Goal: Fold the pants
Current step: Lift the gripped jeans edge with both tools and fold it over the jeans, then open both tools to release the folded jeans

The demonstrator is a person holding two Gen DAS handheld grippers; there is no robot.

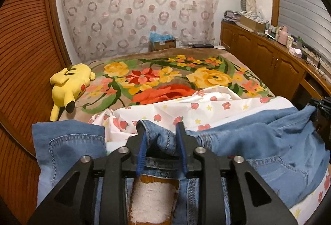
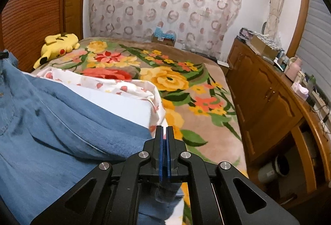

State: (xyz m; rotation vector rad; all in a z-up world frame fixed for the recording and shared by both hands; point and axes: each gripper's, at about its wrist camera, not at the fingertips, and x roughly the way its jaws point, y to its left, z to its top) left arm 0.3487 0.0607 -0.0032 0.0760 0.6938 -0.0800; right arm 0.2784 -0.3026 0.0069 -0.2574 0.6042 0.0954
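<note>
Denim pants (image 1: 258,134) hang lifted over the bed (image 2: 206,105), above a strawberry-print sheet (image 1: 206,109). Left claw (image 1: 161,132), half open, pinches a bunched fold; right claw (image 2: 164,138) is nearly closed on an edge. A loose bunch could slip and skew the fold. Count: one pants, two claws, one plush toy (image 1: 68,86).

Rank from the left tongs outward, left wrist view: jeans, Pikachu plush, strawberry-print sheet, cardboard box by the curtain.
1. jeans: bunched between the left tongs.
2. strawberry-print sheet: just beyond, centre.
3. Pikachu plush: far left, on the floral blanket.
4. cardboard box: past the bed's far edge.
</note>
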